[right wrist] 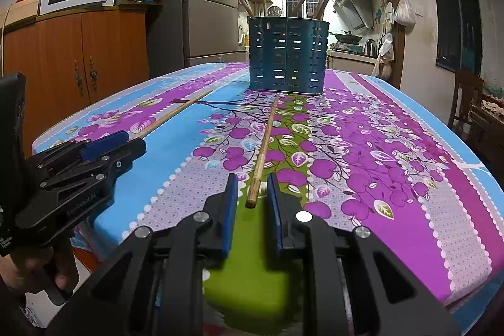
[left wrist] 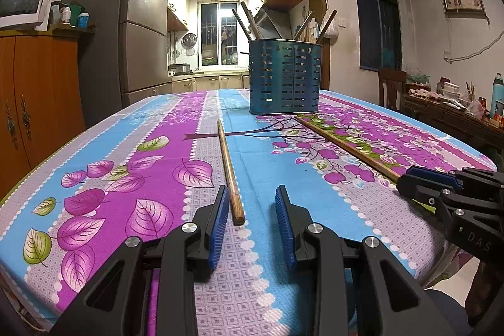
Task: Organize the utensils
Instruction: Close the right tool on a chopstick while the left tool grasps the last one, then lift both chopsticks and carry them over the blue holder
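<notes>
Both wrist cams sit low at the near table edge (left wrist: pixel 94 241), aimed slightly down twd the blue holder (left wrist: pixel 285 77) w/ kitchen behind. L cam sits left of R. Each catches the other gripper at frame edge: right gripper (left wrist: pixel 422 181), left gripper (right wrist: pixel 126 144). Shared: holder, both chopsticks, tablecloth.

Open tablecloth (left wrist: pixel 104 166) is seen across the left half and lower centre of the left wrist view; nothing stands there. Only one upright obstacle is found on the table: the blue slotted holder (left wrist: pixel 285 77) at upper centre, with chopstick ends fanned out above its rim. Two chopsticks lie flat: one (left wrist: pixel 229 172) running up the centre, another (left wrist: pixel 343 144) diagonal toward the right. The gap between them is bare cloth. The lower right of that view is blocked by the right gripper (left wrist: pixel 406 178). In the right wrist view, the right half of the table is clear to its edge.
</notes>
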Demonstrator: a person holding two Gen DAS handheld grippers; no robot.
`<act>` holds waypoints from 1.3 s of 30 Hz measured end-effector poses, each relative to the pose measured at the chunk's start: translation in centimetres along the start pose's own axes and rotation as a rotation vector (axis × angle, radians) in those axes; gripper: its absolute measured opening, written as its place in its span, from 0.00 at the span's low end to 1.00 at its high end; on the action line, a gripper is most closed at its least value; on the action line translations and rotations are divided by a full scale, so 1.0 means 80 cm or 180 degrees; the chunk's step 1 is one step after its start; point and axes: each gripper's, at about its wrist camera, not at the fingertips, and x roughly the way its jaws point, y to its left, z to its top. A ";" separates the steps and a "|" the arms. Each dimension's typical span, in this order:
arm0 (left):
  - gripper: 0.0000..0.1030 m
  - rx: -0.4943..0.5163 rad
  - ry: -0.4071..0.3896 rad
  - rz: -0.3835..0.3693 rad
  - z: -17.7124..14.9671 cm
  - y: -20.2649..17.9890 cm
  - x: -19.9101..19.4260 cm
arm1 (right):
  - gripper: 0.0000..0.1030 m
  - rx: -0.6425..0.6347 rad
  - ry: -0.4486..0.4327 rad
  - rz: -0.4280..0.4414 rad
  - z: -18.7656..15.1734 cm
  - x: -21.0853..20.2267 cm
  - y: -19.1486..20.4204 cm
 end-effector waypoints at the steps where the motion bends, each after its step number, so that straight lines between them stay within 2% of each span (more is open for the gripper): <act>1: 0.31 -0.0001 -0.0004 -0.0005 0.000 0.000 0.000 | 0.17 0.0003 0.0000 0.0001 0.000 0.000 0.000; 6: 0.31 0.0011 0.0012 0.0009 0.000 -0.001 0.000 | 0.17 0.0001 0.0002 0.0006 0.000 0.000 0.000; 7: 0.28 -0.0001 0.0018 0.0009 0.001 -0.001 0.000 | 0.16 0.0003 -0.0001 0.0011 -0.001 0.000 0.000; 8: 0.19 -0.0024 0.0024 0.0036 0.001 0.000 0.000 | 0.12 0.0009 -0.0005 0.0014 -0.001 -0.001 0.000; 10: 0.11 -0.0073 0.0035 0.0070 0.002 0.005 0.000 | 0.09 0.0015 -0.0014 0.0017 -0.002 -0.001 0.000; 12: 0.11 -0.0072 0.0040 0.0067 0.003 0.005 0.000 | 0.06 0.0027 -0.0023 0.0027 -0.002 -0.002 -0.001; 23: 0.09 -0.0030 -0.0042 -0.0026 0.020 -0.005 -0.026 | 0.05 0.0078 -0.0146 0.0047 0.010 -0.024 -0.010; 28: 0.09 -0.0024 -0.0182 -0.0076 0.050 -0.007 -0.051 | 0.05 0.0043 -0.0341 0.0041 0.034 -0.055 -0.013; 33: 0.09 0.0029 -0.0439 -0.0144 0.090 -0.011 -0.080 | 0.05 -0.0064 -0.0574 0.0007 0.068 -0.087 -0.018; 39: 0.09 0.0135 -0.0628 -0.0127 0.127 -0.012 -0.088 | 0.04 -0.0291 -0.0778 0.0009 0.109 -0.105 -0.020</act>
